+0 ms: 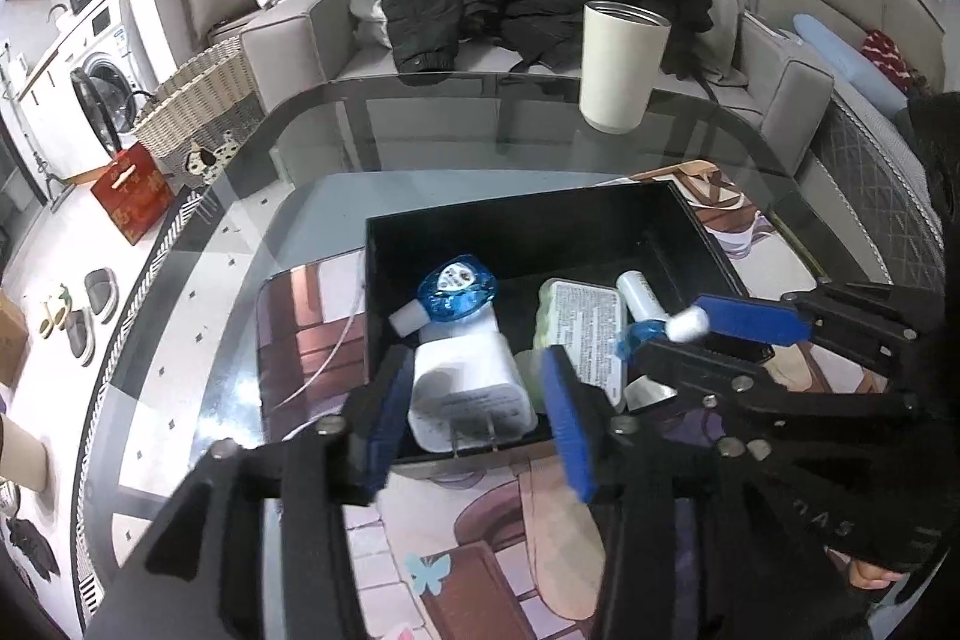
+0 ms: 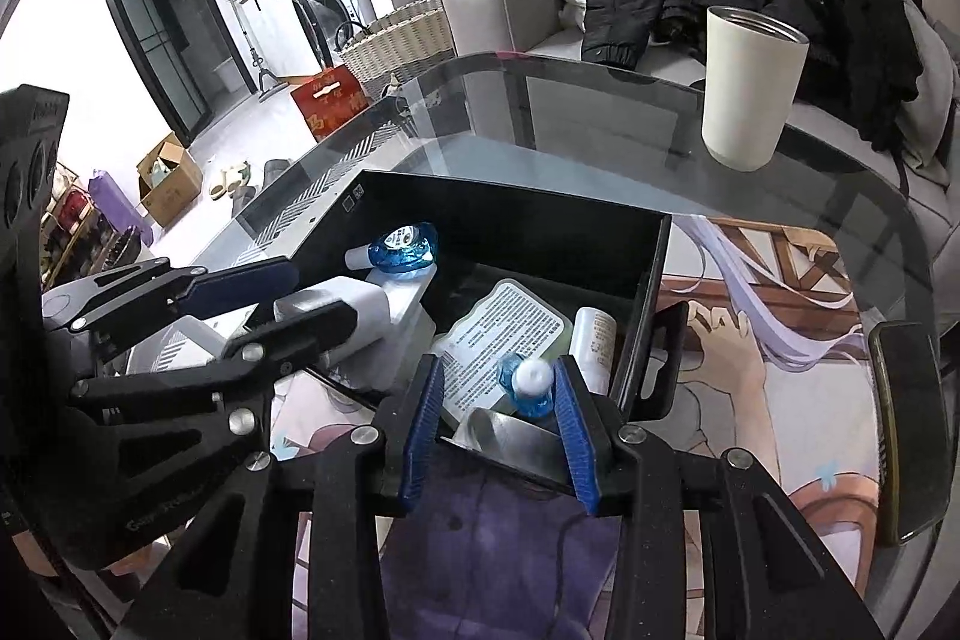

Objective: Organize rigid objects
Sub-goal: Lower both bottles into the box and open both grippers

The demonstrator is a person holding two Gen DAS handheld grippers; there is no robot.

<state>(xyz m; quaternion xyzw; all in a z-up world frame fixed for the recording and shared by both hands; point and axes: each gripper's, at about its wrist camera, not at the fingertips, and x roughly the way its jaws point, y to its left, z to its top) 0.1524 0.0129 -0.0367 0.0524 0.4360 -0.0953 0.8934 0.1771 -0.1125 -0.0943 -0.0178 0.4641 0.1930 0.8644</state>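
Broadly, a glass-topped table (image 1: 420, 130) with a printed mat under the glass carries a black rigid box (image 1: 540, 232), open at the top, near its front edge. Inside the box lie hard plastic things: a white charger block (image 1: 465, 388) with metal prongs at the near-left corner, a flat green-edged case (image 1: 585, 334) with a printed label in the middle, a white tube (image 1: 639, 292) toward the right wall, and a blue translucent bottle (image 1: 459, 289) further back.

The left gripper (image 1: 474, 418) hangs spread around the charger, pads (image 1: 567, 424) on either side, apparently not yet pressing. The right gripper (image 2: 501, 400) is also spread over the near-right corner, with a small blue white-capped bottle (image 2: 531, 382) upright against its right pad; whether it is gripped I cannot tell. A smooth cream tumbler (image 2: 750, 82) stands well apart at the far edge.
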